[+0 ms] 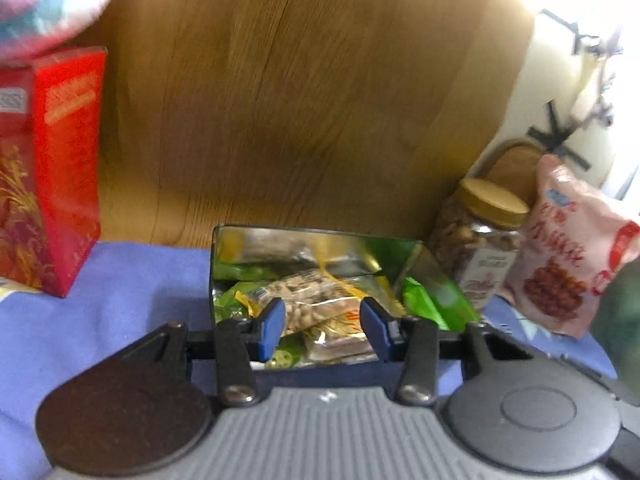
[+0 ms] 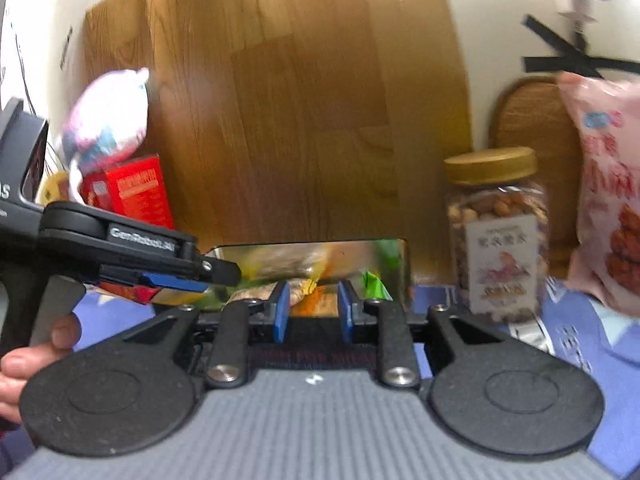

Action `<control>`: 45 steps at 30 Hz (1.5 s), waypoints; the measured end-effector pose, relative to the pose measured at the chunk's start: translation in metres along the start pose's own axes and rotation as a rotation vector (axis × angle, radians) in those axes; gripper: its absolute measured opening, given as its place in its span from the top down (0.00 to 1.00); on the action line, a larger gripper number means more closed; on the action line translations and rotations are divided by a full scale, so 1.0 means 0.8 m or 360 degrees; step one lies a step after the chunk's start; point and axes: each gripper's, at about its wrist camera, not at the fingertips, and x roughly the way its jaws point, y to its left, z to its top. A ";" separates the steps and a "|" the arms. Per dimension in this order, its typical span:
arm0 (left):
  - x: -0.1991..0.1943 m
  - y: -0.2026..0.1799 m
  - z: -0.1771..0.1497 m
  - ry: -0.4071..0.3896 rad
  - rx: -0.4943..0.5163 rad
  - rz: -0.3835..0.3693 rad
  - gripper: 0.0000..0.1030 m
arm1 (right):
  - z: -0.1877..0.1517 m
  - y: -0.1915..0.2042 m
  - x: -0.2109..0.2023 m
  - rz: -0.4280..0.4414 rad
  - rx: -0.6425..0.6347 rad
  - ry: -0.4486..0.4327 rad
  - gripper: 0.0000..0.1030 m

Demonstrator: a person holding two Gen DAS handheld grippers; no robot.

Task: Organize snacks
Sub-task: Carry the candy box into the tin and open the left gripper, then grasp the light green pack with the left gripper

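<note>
**Both grippers empty over the open snack tin**

While the left gripper (image 1: 322, 326) points down over the near edge of the open metal tin (image 1: 240, 236), its blue pads stand apart with nothing clamped between them; the packets of nuts and green wrappers (image 1: 316, 300) lie loose inside the tin below. A red box (image 1: 52, 168) stands upright to the left on the blue cloth (image 1: 140, 280), and a nut jar (image 1: 480, 240) and a pink snack bag (image 1: 560, 264) stand to the right against the wooden board (image 1: 300, 100).

From the right wrist, the right gripper (image 2: 313, 308) is held nearly level just before the same tin (image 2: 394, 264), pads narrowly parted and gripping nothing. The left gripper (image 2: 188, 278) reaches in from the left, a hand (image 2: 36, 360) on its handle, its tip at the tin's left rim. The jar (image 2: 498, 236) and pink bag (image 2: 608, 208) stand right of the tin.
</note>
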 end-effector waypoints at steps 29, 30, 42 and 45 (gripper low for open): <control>-0.066 -0.018 -0.127 0.0274 -0.0186 -0.0317 0.69 | -0.081 0.008 -0.078 0.0331 0.0382 0.0324 0.71; -0.074 -0.016 -0.128 0.0255 -0.0185 -0.0300 0.69 | -0.081 0.016 -0.081 0.0346 0.0359 0.0321 0.71; -0.091 0.008 -0.173 0.0344 -0.0181 -0.0198 0.63 | -0.116 0.066 -0.086 0.0362 0.0029 0.0480 0.65; -0.101 0.013 -0.162 0.0279 -0.0163 -0.0182 0.62 | -0.112 0.066 -0.096 0.0336 -0.0041 0.0447 0.61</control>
